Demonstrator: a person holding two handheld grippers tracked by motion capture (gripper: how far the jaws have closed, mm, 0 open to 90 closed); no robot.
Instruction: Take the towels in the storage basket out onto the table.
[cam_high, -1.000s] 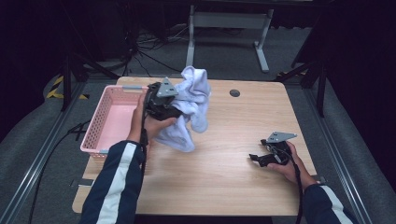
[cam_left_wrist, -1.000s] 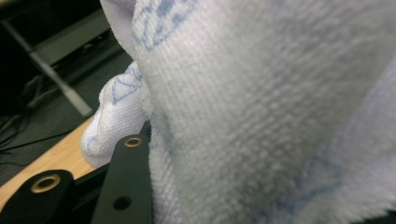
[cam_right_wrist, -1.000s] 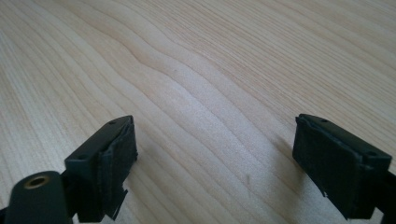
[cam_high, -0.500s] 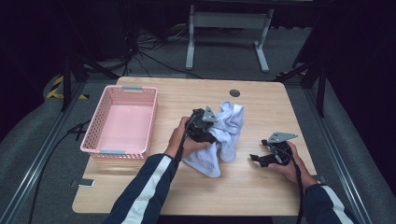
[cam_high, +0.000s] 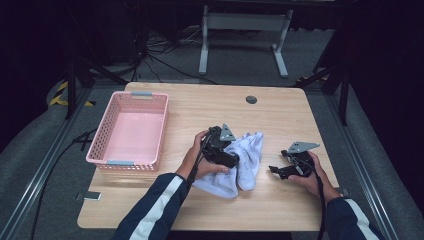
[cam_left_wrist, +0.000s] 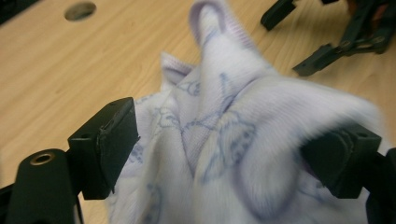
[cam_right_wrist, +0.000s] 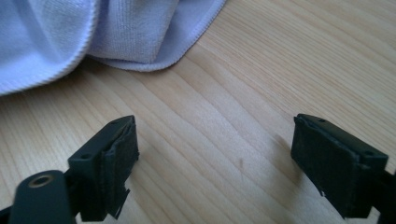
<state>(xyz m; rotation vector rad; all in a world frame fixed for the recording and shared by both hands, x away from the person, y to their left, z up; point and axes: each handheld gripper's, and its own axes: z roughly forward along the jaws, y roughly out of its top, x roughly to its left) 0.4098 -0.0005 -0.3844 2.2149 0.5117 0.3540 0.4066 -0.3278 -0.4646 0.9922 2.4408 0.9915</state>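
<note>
Left gripper (cam_left_wrist: 233, 154) astride white cloth (cam_left_wrist: 224, 126)

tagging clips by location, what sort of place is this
Probably a lab or recording studio, not a home: a lone wooden table on grey carpet, dark surroundings, loose cables and a metal stand behind it.

Bare table (cam_high: 210, 107) lying open beyond cloth (cam_high: 247, 155); basket (cam_high: 129, 131) blocking left edge; cloth sitting near right tongs (cam_high: 274, 170), narrowing that gap.
</note>
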